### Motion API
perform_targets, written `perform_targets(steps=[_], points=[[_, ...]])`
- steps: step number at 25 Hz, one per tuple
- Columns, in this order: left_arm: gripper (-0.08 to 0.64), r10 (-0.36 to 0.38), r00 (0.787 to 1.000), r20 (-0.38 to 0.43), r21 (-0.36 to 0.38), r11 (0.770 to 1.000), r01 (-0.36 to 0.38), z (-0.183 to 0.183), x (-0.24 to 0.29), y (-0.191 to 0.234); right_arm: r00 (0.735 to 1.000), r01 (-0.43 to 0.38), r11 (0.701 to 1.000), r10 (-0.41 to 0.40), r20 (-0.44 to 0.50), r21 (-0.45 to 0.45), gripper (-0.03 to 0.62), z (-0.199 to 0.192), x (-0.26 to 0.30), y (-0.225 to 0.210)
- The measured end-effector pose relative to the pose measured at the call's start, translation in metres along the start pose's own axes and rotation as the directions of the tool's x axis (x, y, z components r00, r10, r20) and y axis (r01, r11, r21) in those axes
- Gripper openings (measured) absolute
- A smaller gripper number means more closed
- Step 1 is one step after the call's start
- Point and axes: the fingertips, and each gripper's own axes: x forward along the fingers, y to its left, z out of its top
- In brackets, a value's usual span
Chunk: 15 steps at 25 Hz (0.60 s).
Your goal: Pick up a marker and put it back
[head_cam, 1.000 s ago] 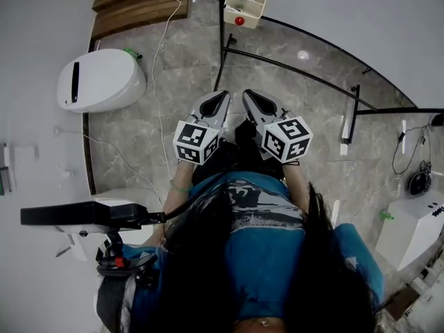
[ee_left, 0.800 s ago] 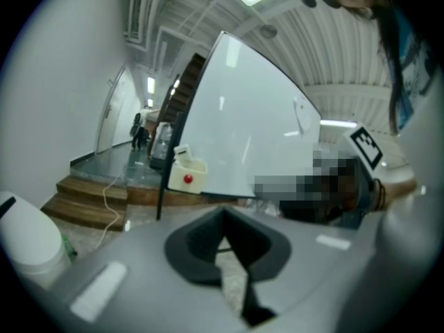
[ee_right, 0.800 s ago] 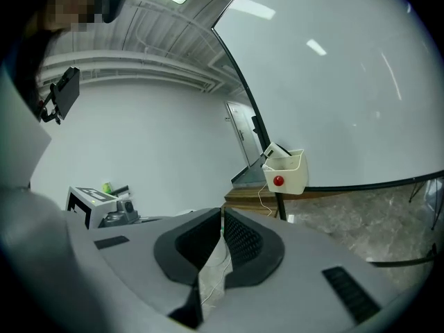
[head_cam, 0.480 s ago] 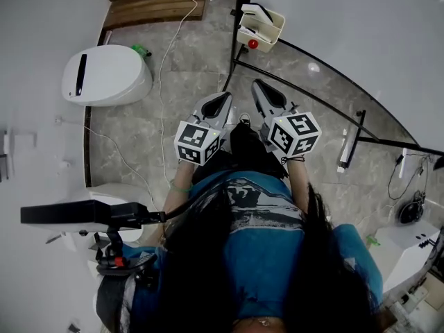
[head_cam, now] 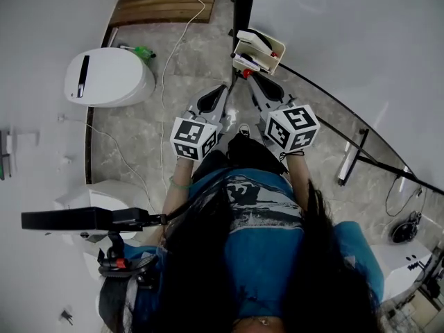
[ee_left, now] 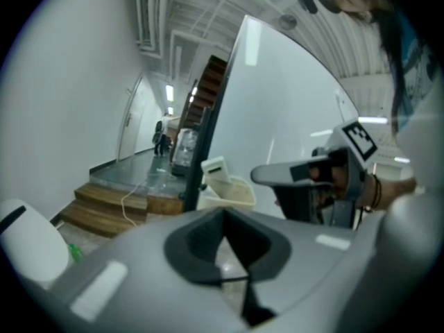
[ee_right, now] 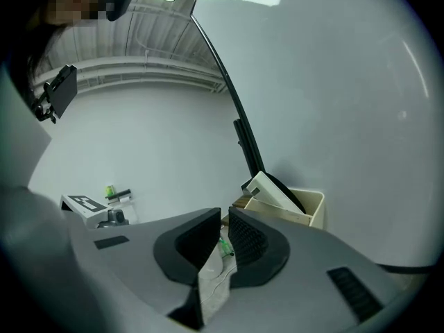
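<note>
Facing cream box [ee_right: 316, 209], left claw [head_cam: 223, 88] and right claw [head_cam: 252, 78] both clenched empty, black post [head_cam: 243, 2] behind, white pod [head_cam: 107, 78] off left

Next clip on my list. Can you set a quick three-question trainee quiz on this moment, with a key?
1. True or false: the right tool is holding a marker.
2. Which of these sits in the cream bin? A) a white board eraser B) a green bottle C) a coiled cable
3. Fill in: the white rounded device lies on the ____ side of the head view.

Key: 1 false, its jaws are together with nothing between them. 2 A. 3 left.
</note>
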Motion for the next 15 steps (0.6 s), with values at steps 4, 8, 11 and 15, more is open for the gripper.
perform_targets(steps=[4,8,11,15], points=[[0.003,0.026,0.999,-0.037,-0.012,1.0,-0.027,-0.016,0.038,0.021,0.998,-0.021,0.999,0.02,-0.066,-0.025,0.02,-0.013,0.039,-0.034],[0.003,0.037,0.998,-0.054,-0.021,0.999,-0.038,-0.017,0.053,0.036,0.993,-0.038,0.994,0.027,-0.113,-0.101,0.021,-0.013,0.064,-0.039],[0.003,0.036,0.998,-0.051,-0.021,0.999,-0.038,-0.015,0.053,0.037,0.989,-0.06,0.992,0.043,-0.143,-0.114,0.048,-0.015,0.068,-0.035],[0.003,0.045,0.998,-0.051,-0.023,0.999,-0.046,-0.015,0.053,0.039,0.976,-0.072,0.982,0.034,-0.214,-0.174,0.121,-0.024,0.07,-0.034]])
